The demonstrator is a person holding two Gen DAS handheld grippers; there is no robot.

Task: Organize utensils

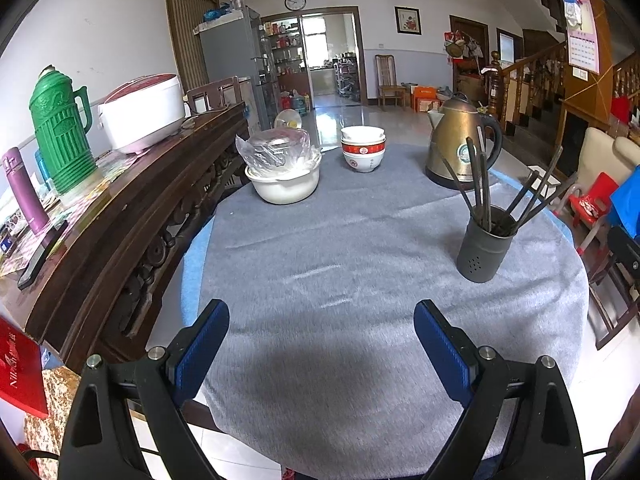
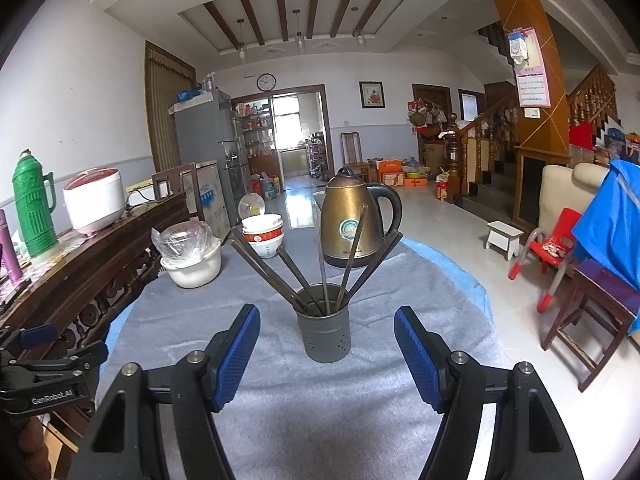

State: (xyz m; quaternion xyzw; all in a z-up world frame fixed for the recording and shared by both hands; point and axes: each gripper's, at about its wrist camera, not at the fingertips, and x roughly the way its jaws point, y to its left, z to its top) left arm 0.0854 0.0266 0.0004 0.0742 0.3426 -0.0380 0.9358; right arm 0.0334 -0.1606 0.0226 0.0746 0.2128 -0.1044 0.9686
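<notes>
A grey perforated utensil holder stands on the right of the round table's grey cloth. Several dark chopsticks lean out of it in a fan. My left gripper hovers open over bare cloth near the table's front, with the holder ahead to its right. In the right wrist view the holder sits just beyond my right gripper, centred between the wide-open blue pads without touching them. The chopsticks rise above the fingertips. Neither gripper holds anything.
Behind the holder stand a brass kettle, stacked red-and-white bowls and a white basin topped with plastic-wrapped ware. A dark wooden sideboard with a green thermos and rice cooker flanks the left. A red chair stands right.
</notes>
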